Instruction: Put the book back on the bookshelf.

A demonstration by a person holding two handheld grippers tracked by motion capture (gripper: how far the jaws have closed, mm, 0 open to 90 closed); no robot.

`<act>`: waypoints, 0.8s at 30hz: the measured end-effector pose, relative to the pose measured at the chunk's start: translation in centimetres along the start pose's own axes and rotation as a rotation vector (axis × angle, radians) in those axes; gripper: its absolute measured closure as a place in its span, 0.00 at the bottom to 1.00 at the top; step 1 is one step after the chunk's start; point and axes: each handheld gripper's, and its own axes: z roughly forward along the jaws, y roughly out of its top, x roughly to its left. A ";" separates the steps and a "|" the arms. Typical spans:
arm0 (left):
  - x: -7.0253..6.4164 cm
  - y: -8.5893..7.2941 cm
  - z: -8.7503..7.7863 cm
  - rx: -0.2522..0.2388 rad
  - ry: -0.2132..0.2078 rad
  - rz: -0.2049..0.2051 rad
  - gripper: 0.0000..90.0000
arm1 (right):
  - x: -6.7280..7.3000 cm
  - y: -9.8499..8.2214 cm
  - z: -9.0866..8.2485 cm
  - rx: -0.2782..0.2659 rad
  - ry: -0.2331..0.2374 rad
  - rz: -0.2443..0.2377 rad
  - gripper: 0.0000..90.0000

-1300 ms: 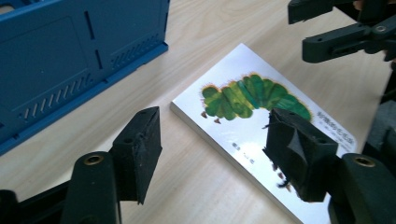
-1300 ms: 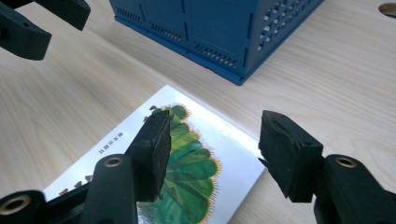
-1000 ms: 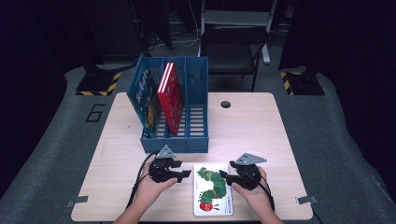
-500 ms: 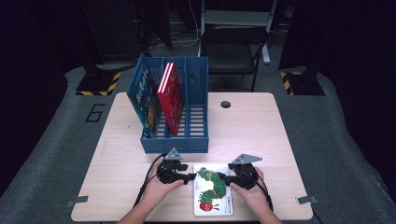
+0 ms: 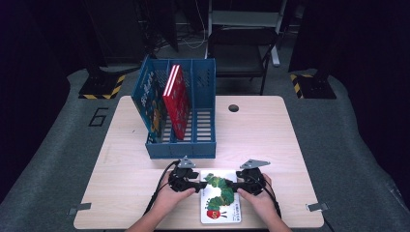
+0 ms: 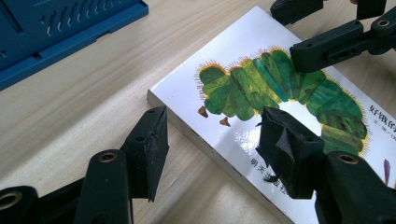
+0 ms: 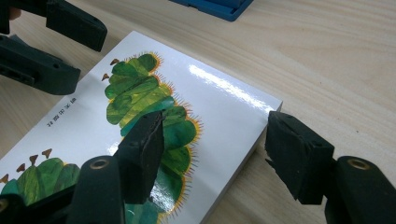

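— Where is the caterpillar book [image 5: 221, 197]?

— Lying flat at the lower middle of the high view, on the desk [image 5: 270, 140] just in front of the blue file rack [image 5: 181, 137].

— And the left tongs [image 6: 210, 144]?

— Parted, straddling the book's edge: one jaw over the cover, the other over bare wood. Nothing gripped.

— The right tongs [image 7: 212, 149]?

— Its jaws have just been opening; they straddle the opposite edge, pads off the book.

— The rack?

— It holds a red book [image 5: 176, 99], leaning, and a blue one [image 5: 151, 99].
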 end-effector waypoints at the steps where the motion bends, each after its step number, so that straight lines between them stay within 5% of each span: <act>1: 0.0 0.0 0.0 0.007 -0.005 0.004 0.47 | -0.1 0.0 0.1 0.002 0.001 0.001 0.40; 6: 0.1 -0.1 0.4 0.025 0.001 0.003 0.47 | -0.2 -0.1 0.1 0.002 0.008 0.013 0.40; 14: 0.3 -0.2 1.0 0.008 -0.015 -0.055 0.43 | -0.5 -0.2 0.4 0.008 0.041 0.058 0.35; 24: -0.1 0.0 1.4 0.015 -0.003 0.006 0.35 | 0.0 -0.1 0.6 0.017 0.026 0.042 0.29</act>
